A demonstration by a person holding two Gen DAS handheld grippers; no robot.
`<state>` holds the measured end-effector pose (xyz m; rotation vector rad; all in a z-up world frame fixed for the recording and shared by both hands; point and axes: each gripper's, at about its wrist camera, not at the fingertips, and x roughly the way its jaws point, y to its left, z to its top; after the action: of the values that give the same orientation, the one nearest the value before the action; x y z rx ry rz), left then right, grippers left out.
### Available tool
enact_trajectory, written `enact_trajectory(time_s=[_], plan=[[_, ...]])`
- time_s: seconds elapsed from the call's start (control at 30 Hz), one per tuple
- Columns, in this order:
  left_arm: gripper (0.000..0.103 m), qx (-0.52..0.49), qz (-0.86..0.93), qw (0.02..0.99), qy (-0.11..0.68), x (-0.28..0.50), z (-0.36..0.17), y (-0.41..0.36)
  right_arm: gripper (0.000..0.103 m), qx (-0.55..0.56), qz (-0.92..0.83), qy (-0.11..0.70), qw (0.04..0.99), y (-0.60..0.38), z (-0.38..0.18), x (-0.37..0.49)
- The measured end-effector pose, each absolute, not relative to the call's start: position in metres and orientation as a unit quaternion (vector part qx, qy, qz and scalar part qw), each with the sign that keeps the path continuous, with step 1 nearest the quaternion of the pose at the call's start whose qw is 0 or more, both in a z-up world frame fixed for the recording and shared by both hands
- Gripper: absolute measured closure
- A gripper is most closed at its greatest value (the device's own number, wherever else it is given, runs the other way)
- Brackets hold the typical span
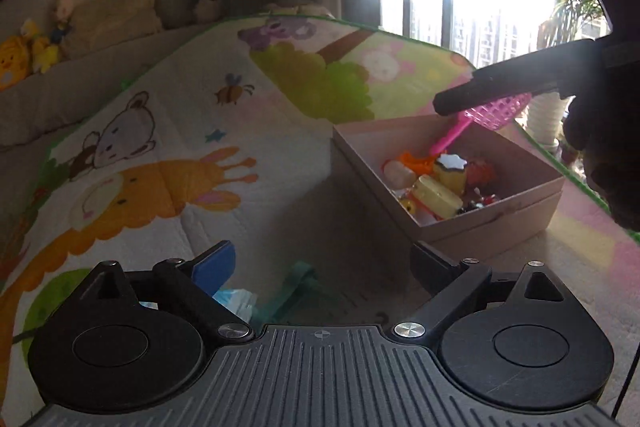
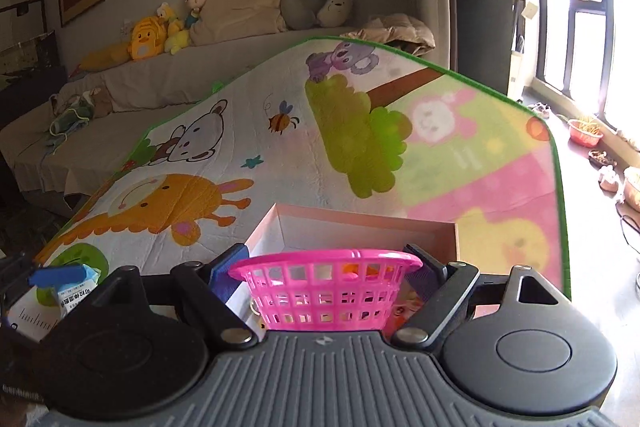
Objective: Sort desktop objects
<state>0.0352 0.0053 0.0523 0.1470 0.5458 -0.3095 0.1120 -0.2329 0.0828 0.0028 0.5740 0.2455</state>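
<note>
Sunlight from the window at the upper right washes over a padded play mat [image 2: 460,155] printed with cartoon animals, spread as the working surface. On it sits a shallow pale cardboard box [image 2: 360,225].

From the right wrist view, a small pink plastic lattice basket [image 2: 324,291] sits squarely between the fingers of the right gripper [image 2: 326,269], low in the centre of the frame. The blue-padded finger [image 2: 230,273] presses its left rim and the dark finger on the other side meets its right rim, so the jaws are clamped on the basket. The box lies just beyond and beneath it.

From the left wrist view, the same basket shows at the right edge, held above the box's far corner. Inside the box lies a jumble of small toys [image 1: 440,183] in yellow, orange and white, with a pink handle sticking up among them.

The left gripper [image 1: 324,267] has its fingers spread wide with nothing between them. Below it, at the bottom of the frame, lie a small white-and-blue carton [image 1: 236,301] and a green strap [image 1: 298,277].

Behind the mat runs a beige sofa [image 2: 168,79] with plush toys [image 2: 160,31] and cushions, with framed pictures on the wall at the upper left.
</note>
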Motion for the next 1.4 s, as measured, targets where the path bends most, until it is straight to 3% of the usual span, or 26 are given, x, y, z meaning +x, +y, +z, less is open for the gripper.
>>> enact_trajectory(time_s=[0.17, 0.37, 0.63, 0.8, 0.9, 0.97, 1.1, 1.27, 1.4], plan=[[0.001, 0.067, -0.131, 0.948, 0.283, 0.018, 0.032, 0.028, 0.018, -0.026, 0.111, 0.340, 0.933, -0.212, 0.049, 0.132], [0.000, 0.059, -0.124, 0.943, 0.302, 0.008, 0.016, 0.040, 0.003, -0.057, 0.101, 0.338, 0.934, -0.227, 0.046, 0.087], [0.000, 0.104, -0.076, 0.942, 0.310, -0.002, 0.012, 0.044, 0.003, 0.002, 0.076, 0.334, 0.940, -0.248, 0.069, 0.072], [0.000, 0.070, -0.032, 0.939, 0.334, -0.005, 0.008, 0.071, 0.004, -0.071, 0.142, 0.285, 0.945, -0.182, 0.071, 0.052], [0.000, 0.047, -0.003, 0.939, 0.340, -0.006, 0.008, 0.089, 0.021, -0.136, 0.197, 0.262, 0.935, -0.127, 0.065, 0.042], [0.000, 0.034, 0.011, 0.939, 0.342, -0.007, 0.008, 0.100, 0.027, -0.142, 0.232, 0.276, 0.922, -0.097, 0.059, 0.048], [0.000, -0.014, 0.032, 0.937, 0.348, -0.006, 0.009, 0.119, 0.049, -0.141, 0.245, 0.323, 0.903, -0.056, 0.035, 0.076], [0.000, -0.055, 0.037, 0.935, 0.348, -0.007, 0.008, 0.133, 0.061, -0.110, 0.242, 0.368, 0.891, -0.048, 0.013, 0.104], [0.000, -0.054, 0.036, 0.936, 0.347, -0.007, 0.008, 0.132, 0.063, -0.081, 0.267, 0.396, 0.875, -0.067, 0.016, 0.086]])
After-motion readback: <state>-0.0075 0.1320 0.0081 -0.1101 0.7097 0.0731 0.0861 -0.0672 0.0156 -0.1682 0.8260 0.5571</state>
